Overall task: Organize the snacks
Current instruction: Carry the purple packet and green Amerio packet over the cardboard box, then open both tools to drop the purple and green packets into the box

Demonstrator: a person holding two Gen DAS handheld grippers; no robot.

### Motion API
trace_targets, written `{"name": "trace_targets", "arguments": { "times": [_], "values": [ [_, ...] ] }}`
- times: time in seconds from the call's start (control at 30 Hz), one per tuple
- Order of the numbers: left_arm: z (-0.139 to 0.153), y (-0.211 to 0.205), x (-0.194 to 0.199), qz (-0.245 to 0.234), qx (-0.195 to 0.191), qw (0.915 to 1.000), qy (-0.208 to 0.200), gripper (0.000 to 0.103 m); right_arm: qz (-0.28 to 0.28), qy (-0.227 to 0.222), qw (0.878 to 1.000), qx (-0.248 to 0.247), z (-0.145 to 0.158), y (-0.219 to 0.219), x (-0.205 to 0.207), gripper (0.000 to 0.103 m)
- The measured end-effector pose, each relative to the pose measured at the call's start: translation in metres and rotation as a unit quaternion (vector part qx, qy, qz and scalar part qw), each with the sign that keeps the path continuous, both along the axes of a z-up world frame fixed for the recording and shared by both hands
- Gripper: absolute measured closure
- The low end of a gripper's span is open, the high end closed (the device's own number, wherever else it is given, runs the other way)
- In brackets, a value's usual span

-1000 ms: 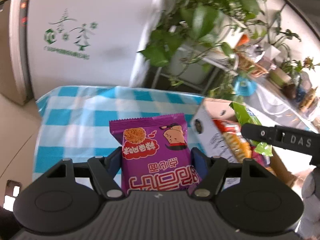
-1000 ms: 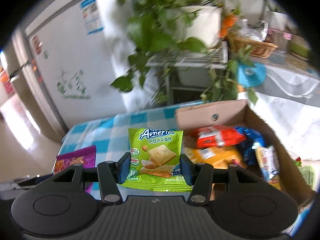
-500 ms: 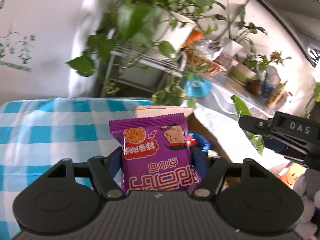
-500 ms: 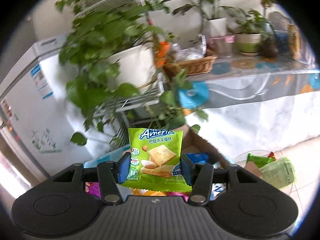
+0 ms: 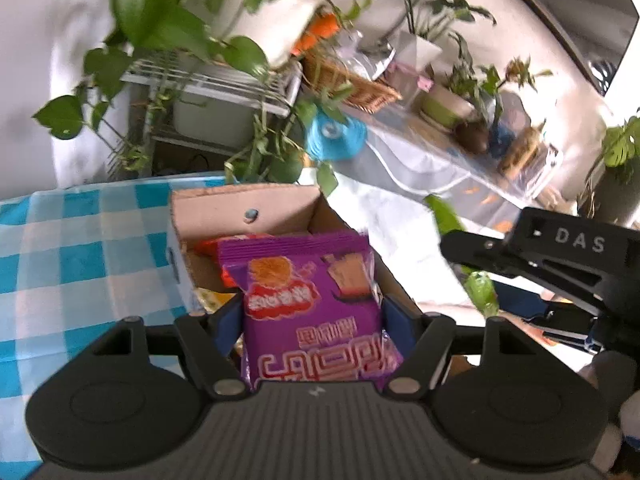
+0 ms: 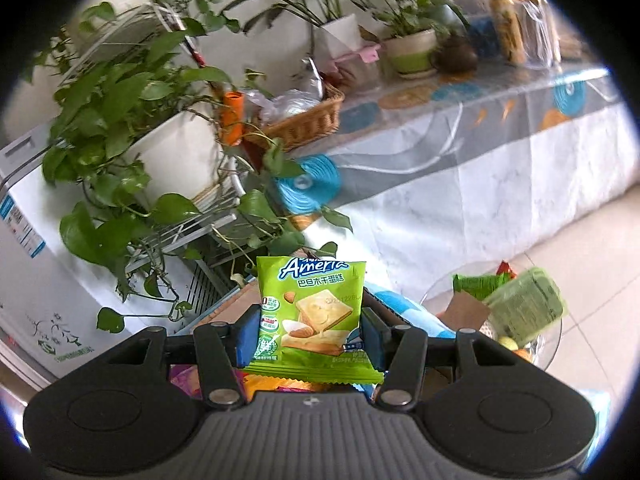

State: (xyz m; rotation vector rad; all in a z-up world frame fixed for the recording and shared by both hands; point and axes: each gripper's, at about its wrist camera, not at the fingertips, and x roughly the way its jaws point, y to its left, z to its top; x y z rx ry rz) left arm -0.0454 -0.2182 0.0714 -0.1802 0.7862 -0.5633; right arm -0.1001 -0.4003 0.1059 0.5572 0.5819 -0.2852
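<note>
On the blue-and-white checked tablecloth [image 5: 76, 256] at the left of the left wrist view stands an open brown cardboard box [image 5: 240, 208] holding red and orange snack packets [image 5: 208, 246]. Above that box, the left gripper [image 5: 312, 322] pinches a purple foil snack packet [image 5: 316, 312] between its blue-padded fingers [image 5: 228, 326], the pads pressing its two sides. Further right, the black right gripper [image 5: 560, 264] reaches in from the edge, a green packet only partly visible in it.

Seen from the right wrist view, a white appliance [image 6: 36, 304] and a leafy plant in a white pot [image 6: 176, 160] fill the left. At the centre the right gripper [image 6: 310, 332] clasps a green Ameria cake packet [image 6: 310, 316] upright; its jaws are easing apart, the pads touching the packet. Below it lie colourful wrappers [image 6: 280, 382]. To the right sits a clear glass dish [image 6: 536, 344] of green packets [image 6: 524, 306] over the tiled floor.
</note>
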Motion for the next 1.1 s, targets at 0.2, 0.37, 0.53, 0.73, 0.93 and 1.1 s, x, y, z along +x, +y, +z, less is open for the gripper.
{"name": "trace_targets", "arguments": {
  "times": [0.2, 0.37, 0.53, 0.73, 0.93, 1.1],
  "values": [
    [0.006, -0.017, -0.004, -0.005, 0.043, 0.9990, -0.010, 0.010, -0.024, 0.015, 0.999, 0.020, -0.008, -0.007, 0.001, 0.025],
    [0.007, -0.018, -0.005, -0.009, 0.083, 0.9965, -0.002, 0.007, -0.029, 0.015, 0.999, 0.012, -0.006, -0.006, -0.001, 0.021],
    [0.008, -0.015, -0.005, -0.003, 0.116, 0.9933, 0.005, 0.006, -0.033, 0.024, 0.999, 0.004, -0.006, -0.004, 0.000, 0.017],
    [0.007, -0.011, -0.002, 0.010, 0.141, 0.9899, 0.013, 0.005, -0.026, 0.046, 0.998, -0.022, -0.007, 0.001, 0.003, 0.012],
    [0.008, -0.004, 0.002, 0.031, 0.152, 0.9875, 0.024, 0.004, -0.016, 0.086, 0.994, -0.060, -0.009, 0.006, 0.009, 0.005],
    [0.011, 0.000, 0.005, 0.042, 0.160, 0.9858, 0.028, 0.004, -0.003, 0.117, 0.987, -0.107, -0.010, 0.014, 0.011, 0.003]
  ]
}}
